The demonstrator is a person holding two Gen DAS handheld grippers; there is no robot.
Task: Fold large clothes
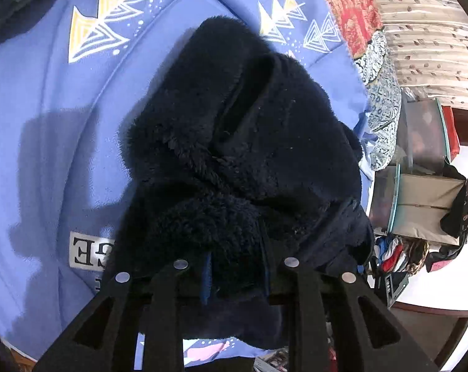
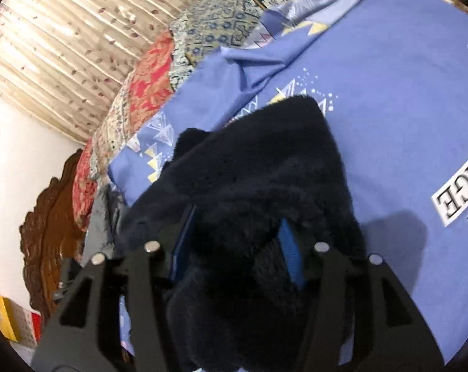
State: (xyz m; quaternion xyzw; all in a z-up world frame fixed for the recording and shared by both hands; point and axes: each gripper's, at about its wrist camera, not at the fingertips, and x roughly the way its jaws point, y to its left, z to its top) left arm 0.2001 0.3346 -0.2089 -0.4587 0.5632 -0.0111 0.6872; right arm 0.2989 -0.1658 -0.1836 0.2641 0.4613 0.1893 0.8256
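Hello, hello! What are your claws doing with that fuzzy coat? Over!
Left claw gripping the dark fuzzy coat. Right claw gripping it too. Coat bunched on the blue bedsheet. Nothing in the way.

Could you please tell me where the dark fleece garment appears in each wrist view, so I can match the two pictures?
Left wrist view: the dark fleece garment fills the centre, running down between the left tool fingers.
Right wrist view: it fills the lower centre, bunched between the right tool fingers.
Shared landmark: the blue bedsheet with yellow triangle prints lies under it in both.
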